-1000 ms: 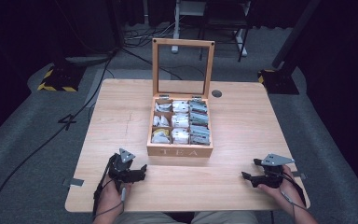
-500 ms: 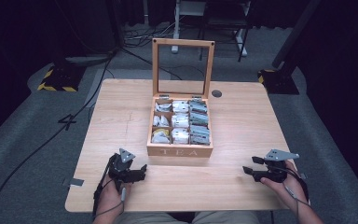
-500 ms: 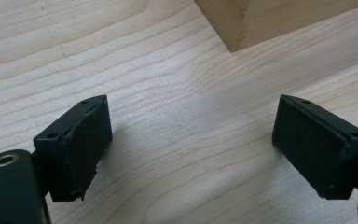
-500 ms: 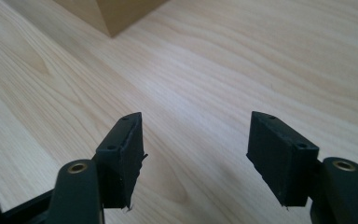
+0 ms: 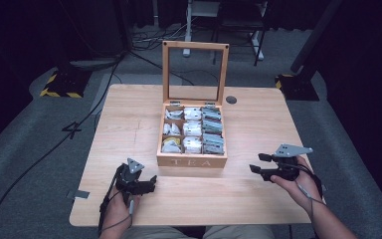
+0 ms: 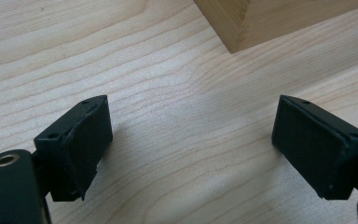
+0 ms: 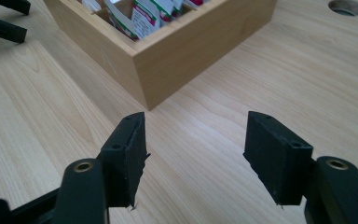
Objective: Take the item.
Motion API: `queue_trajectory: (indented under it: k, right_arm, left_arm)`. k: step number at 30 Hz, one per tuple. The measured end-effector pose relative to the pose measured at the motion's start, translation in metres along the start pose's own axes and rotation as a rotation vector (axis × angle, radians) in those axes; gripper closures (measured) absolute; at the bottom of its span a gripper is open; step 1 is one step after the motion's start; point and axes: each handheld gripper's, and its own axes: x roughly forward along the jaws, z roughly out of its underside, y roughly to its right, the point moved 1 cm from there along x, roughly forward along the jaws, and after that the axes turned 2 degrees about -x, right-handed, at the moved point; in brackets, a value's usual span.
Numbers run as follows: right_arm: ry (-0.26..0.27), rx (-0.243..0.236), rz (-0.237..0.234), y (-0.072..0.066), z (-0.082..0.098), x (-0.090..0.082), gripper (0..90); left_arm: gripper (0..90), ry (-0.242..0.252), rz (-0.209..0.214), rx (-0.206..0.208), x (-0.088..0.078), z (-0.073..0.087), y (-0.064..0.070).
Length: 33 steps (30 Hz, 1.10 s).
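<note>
A wooden tea box (image 5: 192, 160) marked TEA stands mid-table with its lid (image 5: 195, 46) upright, and tea bags (image 5: 193, 129) fill its compartments. My left gripper (image 5: 151, 180) rests low on the table near the box's front left corner (image 6: 261, 23). It is open (image 6: 191, 140), with bare wood between its pads. My right gripper (image 5: 257, 163) hovers above the table to the right of the box front, pointing left at it. Its jaws (image 7: 196, 149) have just been closing but stand apart with nothing between them. Beyond them is the box corner (image 7: 182, 60) with tea bags (image 7: 142, 18).
The wooden table (image 5: 258, 124) has a round cable hole (image 5: 231, 99) behind the box at the right, also in the right gripper view (image 7: 347, 7). A strip of tape (image 5: 79, 194) sits at the table's left front edge. Cables and stand feet lie on the floor.
My right gripper has lifted off the table and shifted slightly toward the box, with its jaws narrower than before. The left gripper has stayed put.
</note>
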Motion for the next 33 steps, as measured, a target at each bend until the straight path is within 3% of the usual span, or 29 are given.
queue_trajectory:
  k: [5,12,17,18,20,33]
  right_arm:
    - [-0.009,-0.043,-0.024,-0.002,-0.019,0.003,42.2]
    - [0.013,-0.043,-0.071,-0.003,-0.048,0.012,43.4]
    - [0.023,-0.055,-0.078,-0.005,-0.065,0.016,44.7]
    - [0.048,-0.031,-0.088,-0.005,-0.073,0.016,44.6]
    - [0.058,-0.030,-0.097,-0.006,-0.079,0.017,45.1]
    - [0.041,-0.061,-0.121,-0.014,-0.117,0.038,45.8]
  left_arm:
    - [13.0,-0.001,-0.009,-0.006,-0.001,0.001,0.000]
    - [13.1,0.002,-0.010,-0.010,-0.004,0.004,0.001]
    - [13.1,0.001,-0.006,-0.005,-0.004,0.004,0.000]
    - [13.1,0.001,-0.003,-0.009,-0.004,0.004,0.000]
    - [13.1,0.001,-0.009,-0.009,-0.004,0.004,0.001]
    - [13.1,0.002,-0.009,-0.011,-0.003,0.004,0.001]
